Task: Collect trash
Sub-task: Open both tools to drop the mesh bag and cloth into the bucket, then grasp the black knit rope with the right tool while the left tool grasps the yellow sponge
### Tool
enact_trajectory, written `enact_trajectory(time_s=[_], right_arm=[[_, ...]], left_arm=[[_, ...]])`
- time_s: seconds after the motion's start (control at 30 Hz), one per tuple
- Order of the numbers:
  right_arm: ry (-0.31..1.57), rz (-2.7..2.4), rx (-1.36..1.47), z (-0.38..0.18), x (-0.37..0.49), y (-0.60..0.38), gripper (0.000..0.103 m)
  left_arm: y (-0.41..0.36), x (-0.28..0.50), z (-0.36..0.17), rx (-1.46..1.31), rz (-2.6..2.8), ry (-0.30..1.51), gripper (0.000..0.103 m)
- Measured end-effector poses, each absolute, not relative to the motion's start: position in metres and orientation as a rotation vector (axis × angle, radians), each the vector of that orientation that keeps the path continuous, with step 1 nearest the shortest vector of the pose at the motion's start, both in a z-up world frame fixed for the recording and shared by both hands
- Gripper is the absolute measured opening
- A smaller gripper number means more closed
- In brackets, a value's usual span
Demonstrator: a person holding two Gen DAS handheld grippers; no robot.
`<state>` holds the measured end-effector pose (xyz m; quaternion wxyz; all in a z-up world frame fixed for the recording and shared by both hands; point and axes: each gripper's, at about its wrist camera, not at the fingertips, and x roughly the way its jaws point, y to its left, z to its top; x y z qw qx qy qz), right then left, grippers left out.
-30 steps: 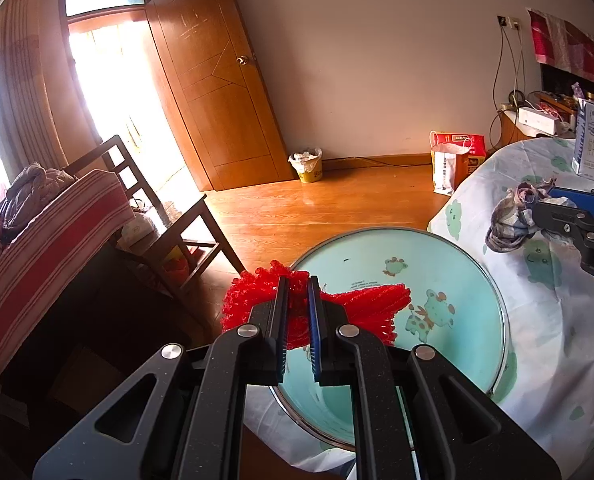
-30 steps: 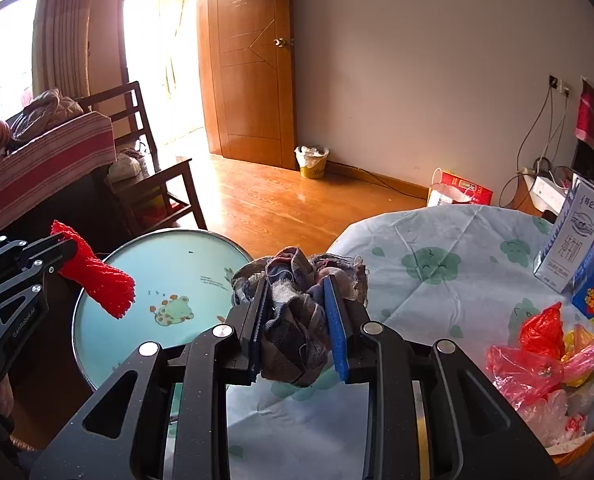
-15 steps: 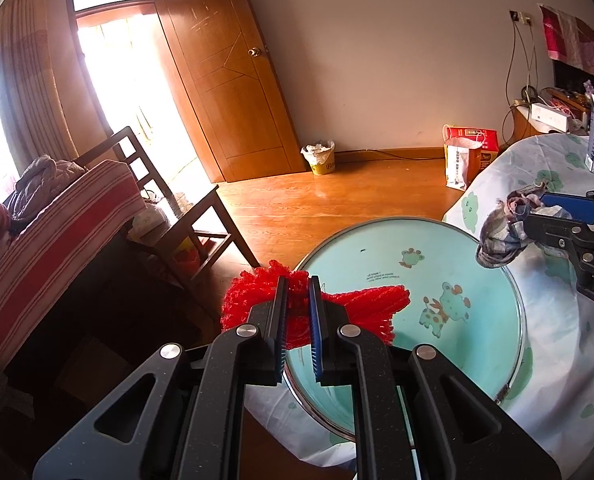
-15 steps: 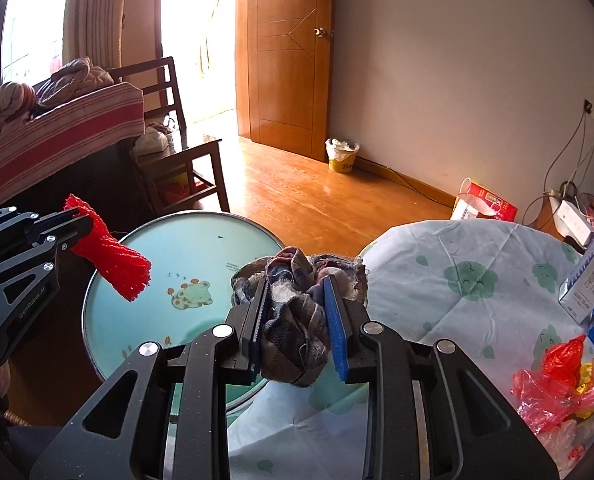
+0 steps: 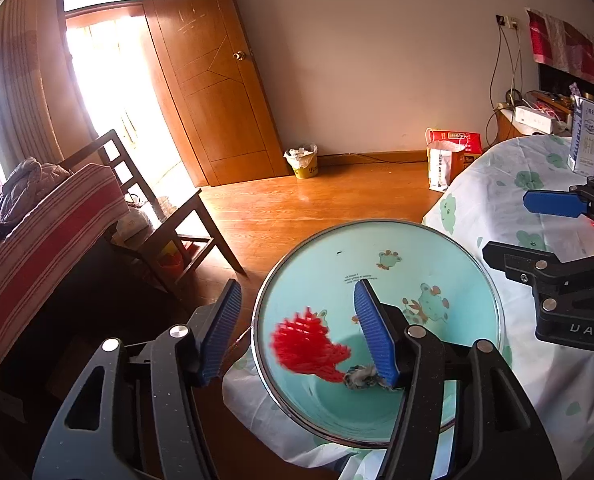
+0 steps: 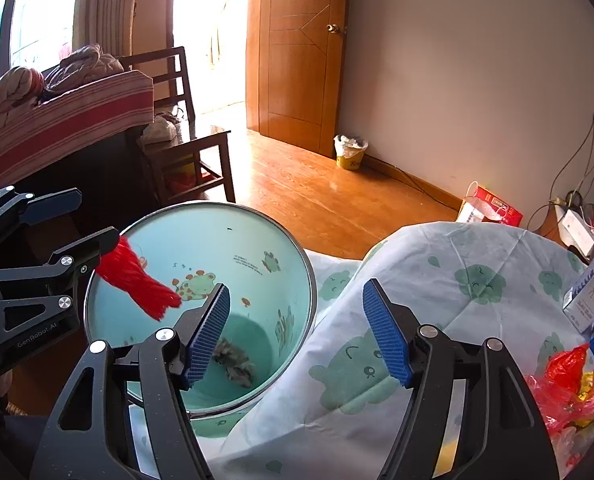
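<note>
A teal bin [image 5: 377, 222] with cartoon animals and a metal rim [image 6: 201, 205] stands beside the table. My left gripper [image 5: 297, 296] hangs over it with its jaws opening. The red mesh net [image 5: 305, 344] is blurred below them, inside the bin's mouth. From the right wrist view the net [image 6: 137, 276] sits just off the tip of the left gripper [image 6: 93, 218]. My right gripper [image 6: 297, 292] is over the bin's near edge, its jaws opening with nothing between them. The grey cloth wad [image 6: 235, 360] lies on the bin's bottom [image 5: 363, 376]. The right gripper [image 5: 513, 228] shows at the right.
The round table with a frog-print cloth [image 6: 457, 260] is to the right, with a milk carton [image 5: 587, 136] and red plastic bags [image 6: 565, 368] on it. A wooden chair [image 5: 177, 216] and a striped sofa stand left. A small yellow waste bin [image 5: 303, 160] sits by the door.
Both grippers went from shut to wide open. The red net left the left jaws and is dropping into the bin. The cloth wad left the right jaws and now lies at the bin's bottom.
</note>
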<state>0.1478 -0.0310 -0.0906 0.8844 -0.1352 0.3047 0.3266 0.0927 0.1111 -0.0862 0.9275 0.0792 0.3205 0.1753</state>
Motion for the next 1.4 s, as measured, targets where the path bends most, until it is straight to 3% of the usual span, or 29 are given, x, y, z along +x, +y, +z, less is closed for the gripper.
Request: enact_trajectory(time_s=[0.23,0.63,0.77,0.83,1.1,1.4], right_arm=[[0.585,0.531,-0.262,-0.080,0.145,-0.048,0.070],[0.461,-0.021,-0.085,-0.032,0.079,-0.245,0.070],[0.551,-0.156,-0.048,-0.048,0.060,-0.312,0.068],[0.623,-0.156,-0.013,-0.065,0.057,-0.333,0.057],[0.742,-0.142,0.073,-0.106,0.048,-0.370,0.042],[0.774,-0.112,0.086,-0.119,0.049,-0.381,0.039]], left_arm=[[0.108,0.092,-0.089,0.161,0.366,0.652,0.084],[0.029,0.106,-0.103,0.252,0.155,0.655,0.085],[-0.005,0.112,-0.103,0.288,0.082,0.638,0.086],[-0.019,0.114,-0.103,0.308,0.054,0.630,0.086],[-0.059,0.120,-0.103,0.352,-0.040,0.629,0.089],[-0.091,0.125,-0.102,0.342,-0.137,0.642,0.089]])
